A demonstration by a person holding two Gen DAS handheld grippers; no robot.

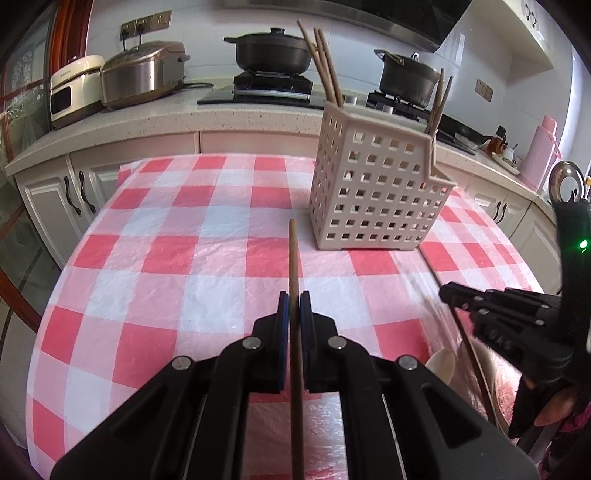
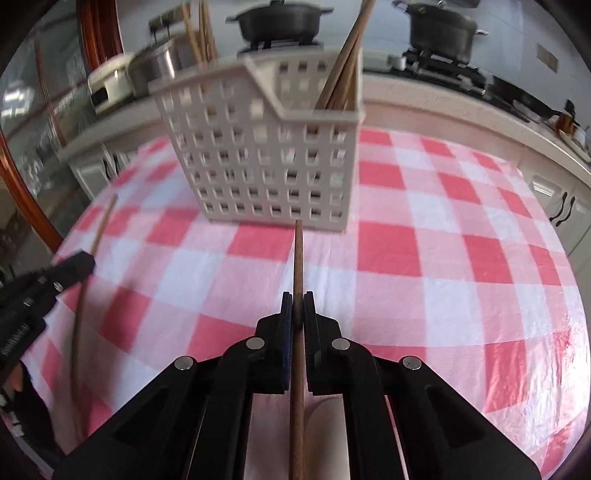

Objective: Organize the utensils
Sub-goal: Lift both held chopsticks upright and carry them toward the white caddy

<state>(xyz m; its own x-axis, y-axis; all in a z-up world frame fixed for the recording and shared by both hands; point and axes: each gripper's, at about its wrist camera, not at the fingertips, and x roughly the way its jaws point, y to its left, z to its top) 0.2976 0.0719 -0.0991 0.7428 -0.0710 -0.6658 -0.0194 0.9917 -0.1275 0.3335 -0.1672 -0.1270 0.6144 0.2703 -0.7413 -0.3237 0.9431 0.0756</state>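
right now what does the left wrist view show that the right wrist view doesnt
Only the left wrist view: a pink flask on the counter, wall sockets, and a pale spoon near the table edge.
Only the right wrist view: nothing distinct that I can tell.
Both: the basket with chopsticks standing in it, the checked cloth, two pots, and each gripper, left and right, shut on a chopstick.

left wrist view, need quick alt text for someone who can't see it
The left gripper is shut on a wooden chopstick pointing toward a perforated utensil basket holding more chopsticks, on a pink checked tablecloth. The right gripper enters from the right.
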